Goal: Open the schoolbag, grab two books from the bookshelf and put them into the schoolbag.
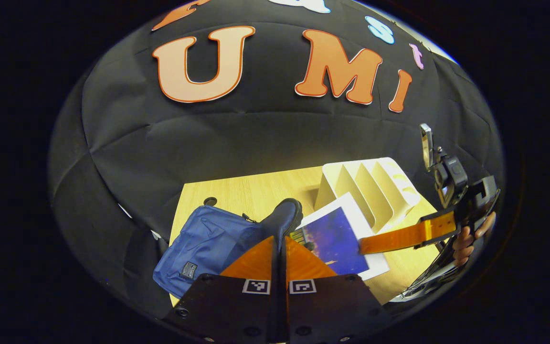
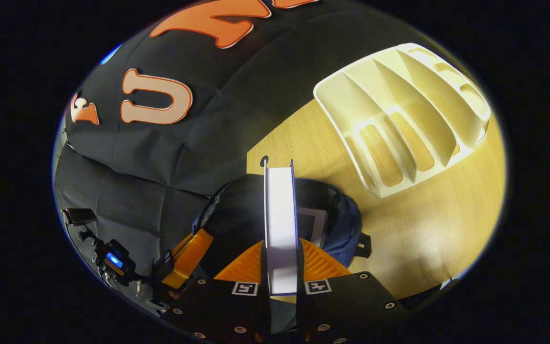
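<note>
The blue schoolbag (image 1: 203, 243) lies on the wooden table, left of the white slotted bookshelf (image 1: 370, 191). My left gripper (image 1: 279, 239) is shut on the dark rim of the bag's mouth and holds it up. A book (image 1: 337, 236) with a dark blue cover and white border hangs tilted beside that rim. My right gripper (image 1: 363, 246) grips its edge. In the right gripper view this book (image 2: 280, 210) stands edge-on between my right gripper's (image 2: 280, 242) fingers, over the open schoolbag (image 2: 237, 210). Another white-edged book (image 2: 314, 222) shows inside the bag. The left gripper (image 2: 194, 243) is at the bag's left edge.
The bookshelf (image 2: 399, 124) sits at the far right of the table (image 2: 428, 224), with bare wood in front of it. A small round hole (image 2: 264, 160) is in the tabletop behind the bag. A hand (image 1: 466, 239) holds the right gripper.
</note>
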### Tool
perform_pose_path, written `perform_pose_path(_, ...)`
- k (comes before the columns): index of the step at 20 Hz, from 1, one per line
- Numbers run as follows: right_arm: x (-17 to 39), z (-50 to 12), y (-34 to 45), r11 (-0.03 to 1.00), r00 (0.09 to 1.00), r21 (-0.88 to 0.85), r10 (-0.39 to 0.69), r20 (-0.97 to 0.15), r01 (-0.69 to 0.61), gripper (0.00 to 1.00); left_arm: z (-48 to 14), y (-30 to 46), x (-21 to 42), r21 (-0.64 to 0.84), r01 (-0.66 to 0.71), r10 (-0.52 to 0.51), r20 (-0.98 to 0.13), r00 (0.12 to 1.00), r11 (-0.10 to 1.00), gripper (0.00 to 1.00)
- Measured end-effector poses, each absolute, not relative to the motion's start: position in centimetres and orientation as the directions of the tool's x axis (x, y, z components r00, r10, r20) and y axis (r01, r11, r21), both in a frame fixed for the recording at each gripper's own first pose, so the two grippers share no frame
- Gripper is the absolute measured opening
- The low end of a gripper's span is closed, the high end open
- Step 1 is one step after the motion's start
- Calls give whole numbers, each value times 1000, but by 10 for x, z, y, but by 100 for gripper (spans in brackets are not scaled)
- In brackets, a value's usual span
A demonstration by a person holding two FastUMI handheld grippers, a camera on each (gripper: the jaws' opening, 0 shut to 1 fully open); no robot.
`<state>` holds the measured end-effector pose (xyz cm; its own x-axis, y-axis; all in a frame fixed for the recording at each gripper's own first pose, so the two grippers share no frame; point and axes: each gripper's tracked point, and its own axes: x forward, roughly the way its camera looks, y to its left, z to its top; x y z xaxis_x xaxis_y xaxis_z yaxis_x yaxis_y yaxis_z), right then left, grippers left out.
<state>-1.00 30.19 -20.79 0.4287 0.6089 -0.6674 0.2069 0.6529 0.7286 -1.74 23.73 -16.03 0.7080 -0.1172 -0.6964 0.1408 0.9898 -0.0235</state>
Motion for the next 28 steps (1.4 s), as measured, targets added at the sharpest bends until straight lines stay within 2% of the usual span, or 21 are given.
perform_pose_path(14,0,-252,364,606,437,768,645,-627,209,21,-163,213,-28,-12,229,-172,-699,694,973,0)
perform_pose_path(19,-7,-288,391,625,398,751,646,-651,214,21,-168,201,-30,-23,268,-204,-710,674,963,0)
perform_pose_path(22,-7,-302,401,651,384,733,636,-669,197,21,-166,204,-29,-29,257,-201,-709,676,966,0)
perform_pose_path(25,-8,-306,410,637,346,735,652,-675,233,22,-164,212,-28,-18,244,-185,-703,687,970,1)
perform_pose_path(26,-7,-304,408,646,343,726,644,-684,235,23,-164,213,-26,-12,238,-179,-698,693,971,0)
perform_pose_path(28,2,-302,396,722,377,667,576,-725,181,32,-164,217,-26,-4,229,-167,-697,698,973,0)
